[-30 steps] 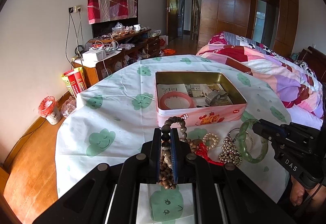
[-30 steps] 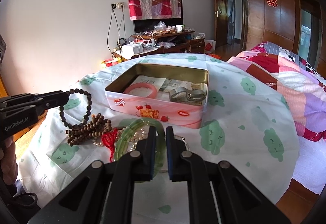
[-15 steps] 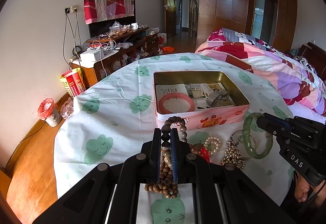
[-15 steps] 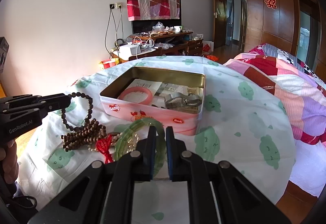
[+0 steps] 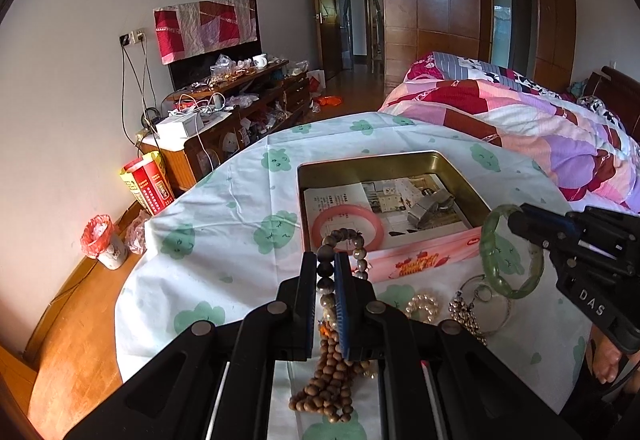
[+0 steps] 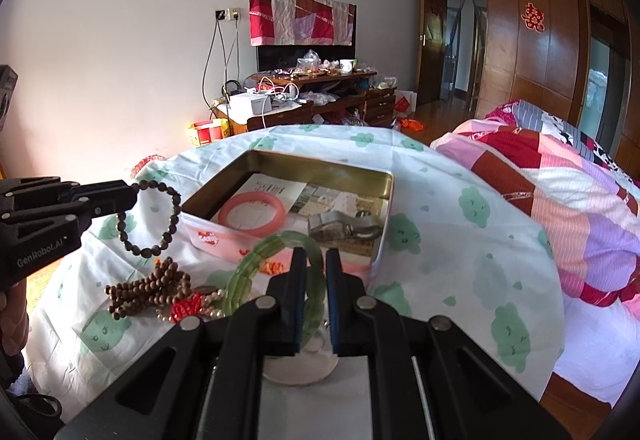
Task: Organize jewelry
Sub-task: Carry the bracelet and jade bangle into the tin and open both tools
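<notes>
The right gripper (image 5: 516,218) carries the white letters "DAS" on its black body. The left gripper (image 6: 134,196) bears "GenRobot.AI" on its side. A red double-happiness sign (image 6: 533,17) hangs on the wooden wardrobe door (image 6: 560,52). Print on the pink tin (image 5: 424,260) is too small to read.

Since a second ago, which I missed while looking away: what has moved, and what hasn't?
Both held pieces have risen off the table toward the tin: the left gripper lifted the dark bead bracelet, the right gripper the green bangle. Both stay clamped. The pink bangle in the tin and the small-bead strand lie unchanged.
</notes>
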